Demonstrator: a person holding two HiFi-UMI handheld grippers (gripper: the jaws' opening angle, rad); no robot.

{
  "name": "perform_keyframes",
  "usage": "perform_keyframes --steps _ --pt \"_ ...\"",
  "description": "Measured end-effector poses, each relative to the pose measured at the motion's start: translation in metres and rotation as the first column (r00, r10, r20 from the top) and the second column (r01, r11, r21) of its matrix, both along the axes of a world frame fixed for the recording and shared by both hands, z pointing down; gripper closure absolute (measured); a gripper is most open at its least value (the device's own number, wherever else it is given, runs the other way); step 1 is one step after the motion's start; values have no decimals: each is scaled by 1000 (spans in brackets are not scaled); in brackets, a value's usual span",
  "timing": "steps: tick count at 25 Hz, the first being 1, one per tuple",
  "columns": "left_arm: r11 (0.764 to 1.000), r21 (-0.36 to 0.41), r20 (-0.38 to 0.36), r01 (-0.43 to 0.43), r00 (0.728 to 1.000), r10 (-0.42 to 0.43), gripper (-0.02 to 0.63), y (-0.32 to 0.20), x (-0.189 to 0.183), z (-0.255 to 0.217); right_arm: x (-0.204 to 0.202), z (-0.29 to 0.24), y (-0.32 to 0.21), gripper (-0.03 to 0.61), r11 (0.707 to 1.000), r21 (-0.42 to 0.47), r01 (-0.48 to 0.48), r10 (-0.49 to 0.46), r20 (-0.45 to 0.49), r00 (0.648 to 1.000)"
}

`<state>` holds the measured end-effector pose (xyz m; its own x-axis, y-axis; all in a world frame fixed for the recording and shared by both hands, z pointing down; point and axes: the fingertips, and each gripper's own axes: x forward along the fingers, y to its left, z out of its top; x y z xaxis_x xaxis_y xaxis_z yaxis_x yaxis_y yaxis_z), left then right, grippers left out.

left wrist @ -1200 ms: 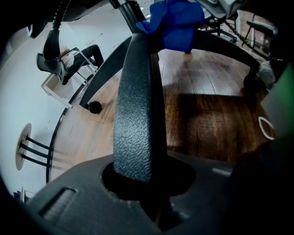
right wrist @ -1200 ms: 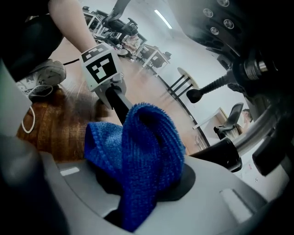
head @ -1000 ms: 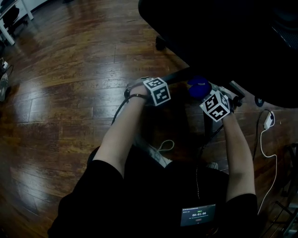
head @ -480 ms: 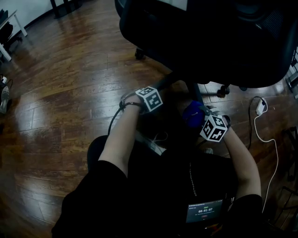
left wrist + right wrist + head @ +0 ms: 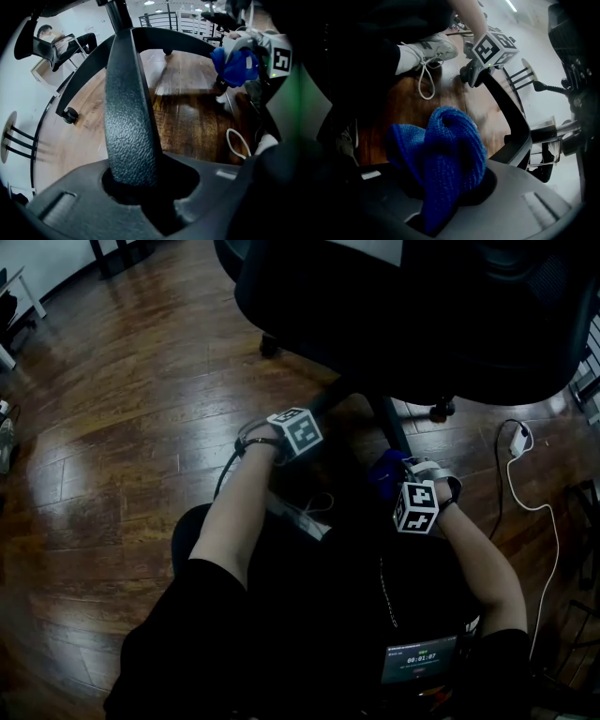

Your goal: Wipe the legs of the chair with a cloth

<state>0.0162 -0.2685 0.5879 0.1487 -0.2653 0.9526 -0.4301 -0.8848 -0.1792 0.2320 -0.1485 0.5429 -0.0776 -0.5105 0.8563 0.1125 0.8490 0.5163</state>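
My left gripper [image 5: 140, 187] clamps the chair leg [image 5: 129, 108]; to its right, my right gripper [image 5: 450, 197], clenching the cloth [image 5: 445, 150], has pulled back toward me, probably finishing a stroke

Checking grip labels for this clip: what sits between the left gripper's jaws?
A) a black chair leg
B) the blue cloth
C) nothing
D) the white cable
A: the left gripper view shows the left gripper closed round the textured black chair leg; the blue cloth is in the right gripper.
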Motion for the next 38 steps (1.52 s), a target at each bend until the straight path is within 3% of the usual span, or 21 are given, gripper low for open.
perform_keyframes --steps 9,14,17,22,30,34,38 --pt "999 -40 -4 -7 1000 7 535 3 1 -3 -27 -11 -98 488 990 135 -47 72 -192 979" --pt "999 -51 -19 -14 1000 13 535 4 4 -3 -53 -33 -173 488 973 213 -92 127 -156 980" --pt "999 -48 -30 -16 999 15 535 3 5 -4 -59 -39 -185 488 967 232 -104 139 -140 980" --pt "999 -43 -36 -16 999 14 535 0 4 -4 -49 -33 -150 488 981 158 -112 132 -120 984" --pt "999 -31 -30 -7 1000 6 535 -1 0 -1 -1 3 -15 489 994 -89 -70 48 -225 973" --pt "999 -41 -9 15 1000 -16 535 3 -6 -4 7 8 10 489 989 -107 -104 88 -142 986" --pt "1000 -31 -45 2 999 -4 535 -1 2 -1 10 9 8 489 991 -88 -105 90 -167 982"
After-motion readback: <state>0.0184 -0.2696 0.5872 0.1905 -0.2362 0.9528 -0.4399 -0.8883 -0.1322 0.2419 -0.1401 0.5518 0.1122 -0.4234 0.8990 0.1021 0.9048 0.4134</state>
